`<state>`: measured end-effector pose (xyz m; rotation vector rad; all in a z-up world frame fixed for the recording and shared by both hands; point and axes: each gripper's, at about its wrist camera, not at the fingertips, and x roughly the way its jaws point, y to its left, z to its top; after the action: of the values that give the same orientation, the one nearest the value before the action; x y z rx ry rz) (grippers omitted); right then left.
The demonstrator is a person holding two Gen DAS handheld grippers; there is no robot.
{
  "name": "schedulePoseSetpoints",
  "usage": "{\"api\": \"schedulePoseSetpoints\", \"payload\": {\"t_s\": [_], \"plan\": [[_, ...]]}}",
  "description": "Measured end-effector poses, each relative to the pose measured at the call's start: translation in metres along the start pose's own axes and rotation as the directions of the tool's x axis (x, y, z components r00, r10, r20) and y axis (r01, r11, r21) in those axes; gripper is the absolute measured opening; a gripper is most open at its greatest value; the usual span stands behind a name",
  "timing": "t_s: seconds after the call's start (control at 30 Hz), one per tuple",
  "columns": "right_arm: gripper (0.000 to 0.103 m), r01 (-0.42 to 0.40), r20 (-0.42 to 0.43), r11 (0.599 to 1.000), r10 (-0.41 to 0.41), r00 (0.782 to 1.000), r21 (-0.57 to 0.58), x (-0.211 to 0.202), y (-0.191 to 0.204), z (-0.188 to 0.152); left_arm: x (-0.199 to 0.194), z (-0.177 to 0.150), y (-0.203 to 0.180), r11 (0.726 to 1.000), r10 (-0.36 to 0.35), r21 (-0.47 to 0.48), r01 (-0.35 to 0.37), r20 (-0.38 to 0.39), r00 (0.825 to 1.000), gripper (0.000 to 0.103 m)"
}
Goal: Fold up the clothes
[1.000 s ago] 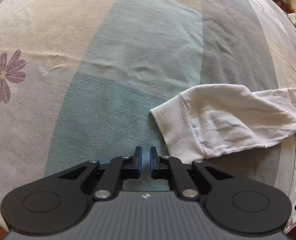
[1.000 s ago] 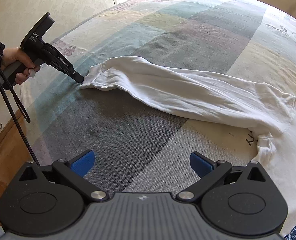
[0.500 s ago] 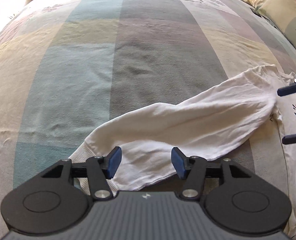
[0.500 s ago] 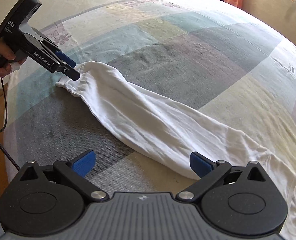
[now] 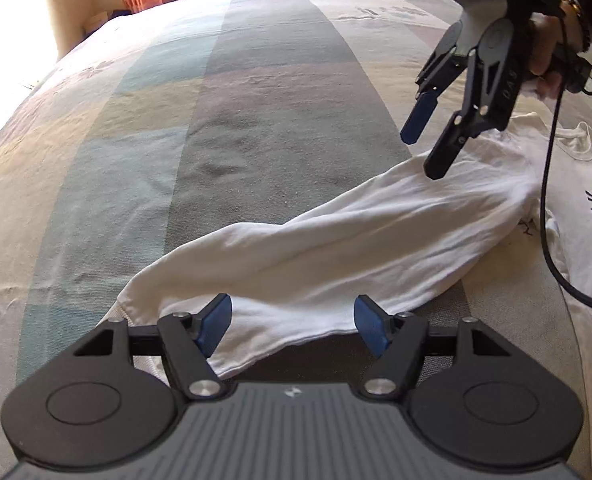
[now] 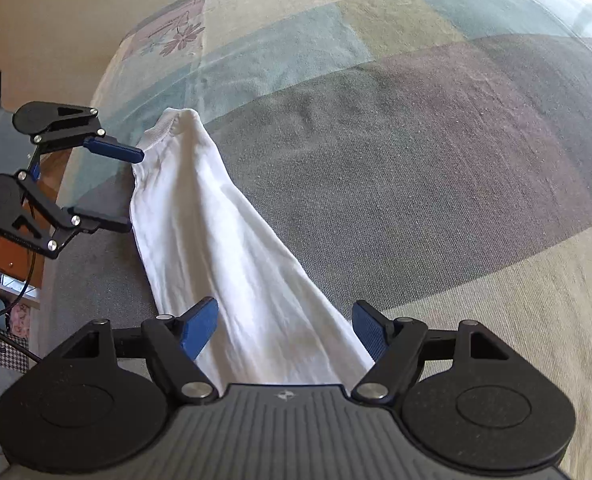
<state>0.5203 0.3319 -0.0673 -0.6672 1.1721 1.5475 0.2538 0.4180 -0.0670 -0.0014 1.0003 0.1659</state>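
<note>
Left claw [image 5: 292,326] stood wide open in its own view, its blue pads apart on either side of the cuff end of the white sleeve [image 5: 335,248] and gripping nothing — a stance that, as I judged it, suited either letting the cloth lie or setting up a fresh pinch near the cuff. That sleeve lay stretched out flat across the striped bedspread [image 5: 256,120], running away toward the sweatshirt body [image 5: 583,208], whose printed front showed at the right edge; laid out straight like this, it looked ready to be folded inward over the body. Further along, the right claw [image 5: 425,148] hung above the shoulder end of the sleeve, tilted down and spread, with its cable [image 5: 547,240] trailing over the cloth. Seen from the right wrist, the right claw [image 6: 286,332] was likewise fully open and empty, its pads straddling the wide upper part of the sleeve [image 6: 216,240] without closing on it — whether they touched the fabric I could not tell. From there the sleeve narrowed toward the ribbed cuff [image 6: 164,132] near the bed's edge, where the left claw [image 6: 130,188] waited with one finger just beside the cuff and the other beside the sleeve's near edge. Holding both ends bracketed would probably let the sleeve be lifted evenly, without bunching.
</note>
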Motion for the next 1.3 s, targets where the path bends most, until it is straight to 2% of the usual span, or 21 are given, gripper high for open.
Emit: {"api": "schedulePoseSetpoints", "payload": {"t_s": [0.1, 0.2, 0.27, 0.43, 0.53, 0.6, 0.73, 0.83, 0.9, 0.93, 0.97, 1.1, 1.3], "plan": [[0.081, -0.104, -0.067, 0.994, 0.105, 0.992, 0.031, 0.015, -0.018, 0.012, -0.004, -0.007, -0.012, 1.000, 0.006, -0.015, -0.006, 0.014, 1.000, 0.069], [0.084, -0.218, -0.135, 0.974, 0.225, 0.965, 0.068, 0.030, -0.033, 0.019, -0.007, -0.013, -0.022, 0.999, 0.002, -0.045, -0.001, 0.018, 1.000, 0.069], [0.096, -0.298, -0.163, 0.950, 0.311, 0.936, 0.099, 0.036, -0.044, 0.024, -0.007, -0.016, -0.026, 0.997, -0.020, -0.068, 0.021, 0.016, 1.000, 0.069], [0.103, -0.455, -0.182, 0.862, 0.495, 0.850, 0.222, 0.060, -0.067, 0.041, -0.008, -0.017, -0.032, 0.993, -0.059, -0.101, 0.060, 0.012, 0.998, 0.069], [0.103, -0.481, -0.186, 0.842, 0.527, 0.829, 0.245, 0.063, -0.068, 0.044, -0.007, -0.018, -0.034, 0.991, -0.074, -0.112, 0.074, 0.000, 0.997, 0.069], [0.099, -0.484, -0.201, 0.843, 0.529, 0.825, 0.234, 0.057, -0.070, 0.031, -0.006, -0.018, -0.035, 0.989, -0.084, -0.119, 0.083, -0.008, 0.996, 0.070], [0.077, -0.431, -0.191, 0.883, 0.463, 0.866, 0.184, 0.051, -0.063, 0.027, -0.002, -0.019, -0.036, 0.987, -0.094, -0.133, 0.091, -0.021, 0.995, 0.070], [0.073, -0.390, -0.181, 0.909, 0.412, 0.893, 0.147, 0.047, -0.058, 0.023, 0.003, -0.015, -0.037, 0.985, -0.104, -0.142, 0.098, -0.035, 0.994, 0.070], [0.056, -0.358, -0.174, 0.926, 0.375, 0.911, 0.121, 0.044, -0.054, 0.021, 0.003, -0.013, -0.040, 0.987, -0.108, -0.127, 0.103, -0.034, 0.994, 0.070], [0.027, -0.295, -0.189, 0.953, 0.304, 0.934, 0.073, 0.042, -0.049, 0.021, 0.003, -0.012, -0.041, 0.988, -0.109, -0.117, 0.104, -0.034, 0.993, 0.070], [0.003, -0.233, -0.199, 0.972, 0.233, 0.952, 0.026, 0.040, -0.044, 0.021, 0.002, -0.011, -0.043, 0.989, -0.109, -0.107, 0.105, -0.035, 0.993, 0.070], [0.002, -0.185, -0.162, 0.983, 0.180, 0.970, -0.016, 0.026, -0.033, 0.018, 0.000, -0.009, -0.044, 0.991, -0.113, -0.079, 0.110, -0.036, 0.993, 0.070], [0.003, -0.078, -0.054, 0.994, 0.083, 0.995, 0.077, 0.005, -0.047, 0.015, -0.003, -0.006, -0.036, 0.994, -0.088, -0.061, 0.087, -0.017, 0.996, 0.070]]}}
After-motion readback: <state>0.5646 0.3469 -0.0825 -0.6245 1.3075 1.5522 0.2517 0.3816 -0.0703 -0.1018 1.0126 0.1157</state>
